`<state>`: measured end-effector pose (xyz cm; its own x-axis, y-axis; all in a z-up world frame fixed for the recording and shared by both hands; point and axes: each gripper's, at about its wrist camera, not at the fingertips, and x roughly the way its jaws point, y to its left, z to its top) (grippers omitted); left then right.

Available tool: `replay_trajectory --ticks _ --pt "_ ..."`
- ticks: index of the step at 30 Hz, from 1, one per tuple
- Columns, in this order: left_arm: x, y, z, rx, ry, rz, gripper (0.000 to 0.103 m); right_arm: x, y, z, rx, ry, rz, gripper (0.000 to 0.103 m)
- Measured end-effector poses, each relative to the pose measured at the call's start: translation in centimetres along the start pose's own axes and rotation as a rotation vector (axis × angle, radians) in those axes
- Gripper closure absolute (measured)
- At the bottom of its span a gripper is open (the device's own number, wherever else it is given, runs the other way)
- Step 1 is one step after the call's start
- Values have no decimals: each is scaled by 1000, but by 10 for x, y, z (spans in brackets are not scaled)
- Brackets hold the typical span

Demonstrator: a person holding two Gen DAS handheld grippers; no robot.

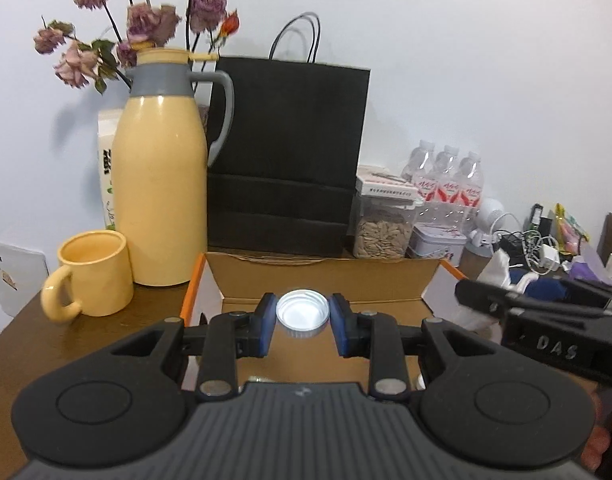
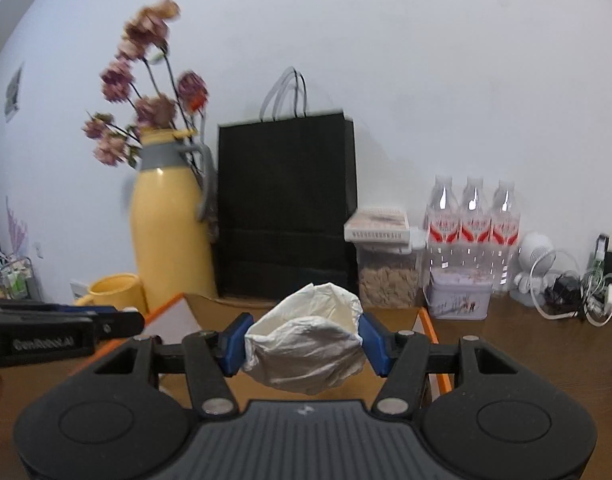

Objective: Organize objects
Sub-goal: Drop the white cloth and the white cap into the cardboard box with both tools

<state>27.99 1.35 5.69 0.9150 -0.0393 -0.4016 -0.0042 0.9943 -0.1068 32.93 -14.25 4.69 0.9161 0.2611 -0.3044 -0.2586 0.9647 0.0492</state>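
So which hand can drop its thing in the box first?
Probably the left. Its gripper holds the cap right above the open box. The right gripper grips the crumpled bag nearer the box's right edge.

You're in a home: a brown table point(image 1: 22, 344) against a white wall holds a yellow jug point(image 1: 162, 184), dried flowers point(image 1: 146, 20) and tangled chargers point(image 1: 534, 248).

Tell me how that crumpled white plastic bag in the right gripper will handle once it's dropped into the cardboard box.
The crumpled white plastic bag bulges and folds between the right gripper jaws, so it is probably floppy and very light. Released, it may spring open somewhat. It seems unlikely to roll or break, and may drift rather than drop straight into the cardboard box.
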Motion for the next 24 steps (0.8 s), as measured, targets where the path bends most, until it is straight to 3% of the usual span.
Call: replay_trajectory --ticks 6,7,8,10,11,17,24 --pt "36 4 -4 1 56 11 73 36 -17 -12 -6 72 -19 43" --pt "39 4 -5 8 62 15 69 41 -18 -14 -9 86 -18 41" --pt "41 4 -6 16 67 20 61 45 -19 -16 -11 108 -19 36" --pt "42 4 -7 28 69 39 9 52 -20 -21 -14 157 -31 14" --pt "42 4 -8 34 63 53 2 54 -20 -22 -20 173 -41 3" --pt "47 7 -8 24 95 94 0 58 -21 -24 -18 238 -99 0" --pt "39 9 -3 14 74 95 0 48 -20 -18 -22 217 -107 0"
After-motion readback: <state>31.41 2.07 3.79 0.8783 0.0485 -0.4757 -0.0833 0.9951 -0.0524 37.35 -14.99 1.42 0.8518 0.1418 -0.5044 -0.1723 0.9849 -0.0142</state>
